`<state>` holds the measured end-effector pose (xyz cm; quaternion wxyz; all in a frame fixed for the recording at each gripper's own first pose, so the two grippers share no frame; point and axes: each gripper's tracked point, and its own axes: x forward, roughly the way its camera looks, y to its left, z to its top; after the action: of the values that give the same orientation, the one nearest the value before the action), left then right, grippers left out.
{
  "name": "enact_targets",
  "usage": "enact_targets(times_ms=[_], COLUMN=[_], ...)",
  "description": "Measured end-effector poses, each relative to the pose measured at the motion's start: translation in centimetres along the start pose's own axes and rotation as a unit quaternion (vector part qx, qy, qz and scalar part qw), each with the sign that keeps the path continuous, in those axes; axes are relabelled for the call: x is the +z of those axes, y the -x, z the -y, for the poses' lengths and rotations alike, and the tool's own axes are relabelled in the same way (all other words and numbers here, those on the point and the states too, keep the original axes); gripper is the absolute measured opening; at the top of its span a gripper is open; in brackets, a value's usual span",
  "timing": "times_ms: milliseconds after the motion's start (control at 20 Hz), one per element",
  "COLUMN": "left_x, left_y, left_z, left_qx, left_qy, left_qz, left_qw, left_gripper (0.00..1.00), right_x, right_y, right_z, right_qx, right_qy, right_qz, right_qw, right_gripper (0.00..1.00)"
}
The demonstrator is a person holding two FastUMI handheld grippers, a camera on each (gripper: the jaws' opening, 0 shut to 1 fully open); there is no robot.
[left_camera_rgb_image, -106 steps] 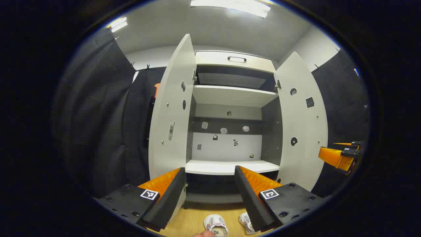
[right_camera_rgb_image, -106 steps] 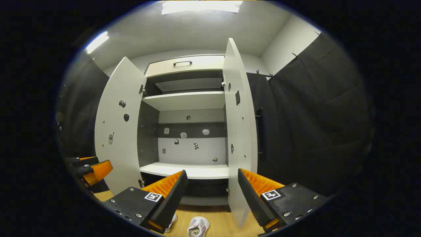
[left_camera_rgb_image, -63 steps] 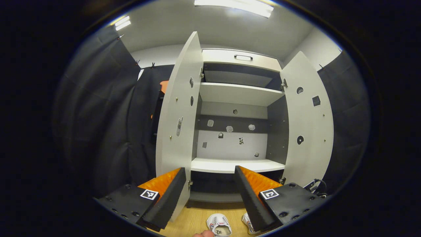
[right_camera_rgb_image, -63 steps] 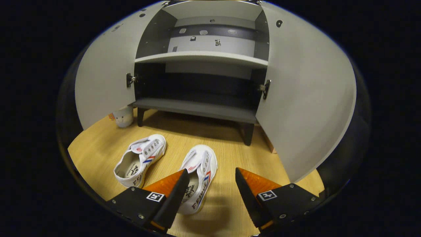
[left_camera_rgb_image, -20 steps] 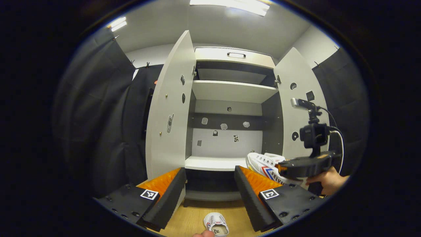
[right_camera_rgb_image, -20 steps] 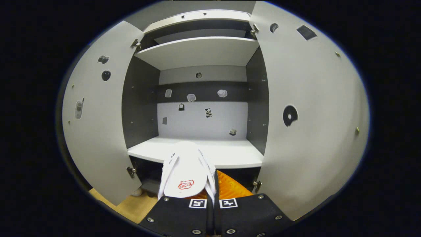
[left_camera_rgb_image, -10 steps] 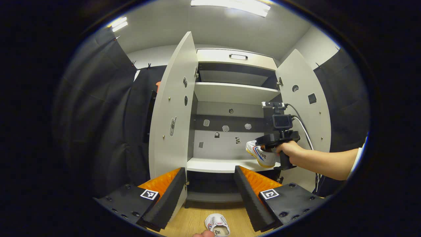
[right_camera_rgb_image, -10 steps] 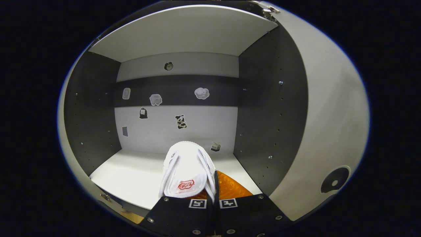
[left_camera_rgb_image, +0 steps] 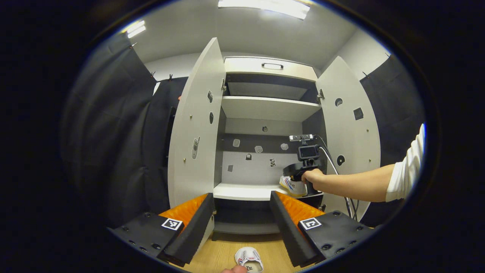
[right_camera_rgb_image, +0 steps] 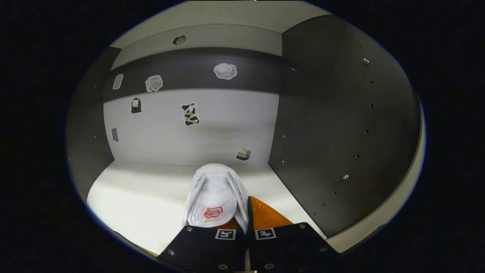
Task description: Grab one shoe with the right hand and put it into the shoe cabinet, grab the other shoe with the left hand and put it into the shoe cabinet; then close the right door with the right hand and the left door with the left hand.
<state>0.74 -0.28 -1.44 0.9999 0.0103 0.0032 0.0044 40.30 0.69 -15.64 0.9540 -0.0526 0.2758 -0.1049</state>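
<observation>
One white shoe with red and blue stripes (right_camera_rgb_image: 214, 193) sits toe-forward in my right gripper (right_camera_rgb_image: 244, 223), which is shut on its side wall. It hangs just over the right part of the white middle shelf (right_camera_rgb_image: 144, 197) inside the shoe cabinet, close to the dark right inner wall (right_camera_rgb_image: 333, 125). In the left gripper view the same shoe (left_camera_rgb_image: 291, 185) is at shelf level, with a hand holding the right gripper (left_camera_rgb_image: 295, 178). Whether it rests on the shelf I cannot tell. The other shoe (left_camera_rgb_image: 248, 259) lies on the wooden floor below. My left gripper (left_camera_rgb_image: 242, 223) is open and holds nothing.
Both cabinet doors stand open, the left door (left_camera_rgb_image: 193, 144) and the right door (left_camera_rgb_image: 352, 132). An upper shelf (left_camera_rgb_image: 265, 108) and a dark bottom compartment (left_camera_rgb_image: 242, 214) flank the middle one. Stickers dot the back panel (right_camera_rgb_image: 189, 113). Black cloth hangs on both sides.
My right gripper has carried the shoe deeper into the cabinet and lower, down to the middle shelf. The arm now reaches farther in. My left gripper has stayed still and open.
</observation>
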Motion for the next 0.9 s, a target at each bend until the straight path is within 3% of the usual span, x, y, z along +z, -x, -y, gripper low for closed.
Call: enact_targets(times_ms=[200,350,400,450,500,800,900], left_x=[-0.5,-0.5,-0.5,-0.6,-0.5,-0.7,-0.5], left_y=[0.1,0.1,0.1,0.1,0.1,0.3,0.4], left_z=[0.1,-0.1,0.0,-0.1,-0.1,0.1,-0.1], left_qx=[-0.004,-0.005,-0.007,-0.007,-0.008,-0.016,-0.017], left_qy=[0.003,0.004,0.005,0.006,0.007,0.021,0.021], left_qz=[-0.005,-0.003,-0.004,-0.004,-0.002,-0.002,-0.001], left_qw=[1.0,1.0,1.0,1.0,1.0,1.0,1.0], left_gripper=[0.96,0.96,0.96,0.96,0.96,0.96,0.96], right_x=[-0.5,0.0,0.1,0.1,0.2,3.7,4.1], right_y=[0.5,1.7,2.2,2.6,3.2,10.1,12.8], right_z=[-0.1,0.1,0.3,0.5,0.7,1.6,1.6], right_qx=[0.01,0.022,0.024,0.028,0.033,0.071,0.089], right_qy=[0.008,0.011,0.007,0.005,0.006,-0.004,-0.011], right_qz=[-0.009,-0.005,-0.004,-0.007,-0.007,0.073,0.094], right_qw=[1.0,1.0,1.0,1.0,0.999,0.995,0.992], right_gripper=[0.22,0.29,0.4,0.41,0.56,0.88,0.93])
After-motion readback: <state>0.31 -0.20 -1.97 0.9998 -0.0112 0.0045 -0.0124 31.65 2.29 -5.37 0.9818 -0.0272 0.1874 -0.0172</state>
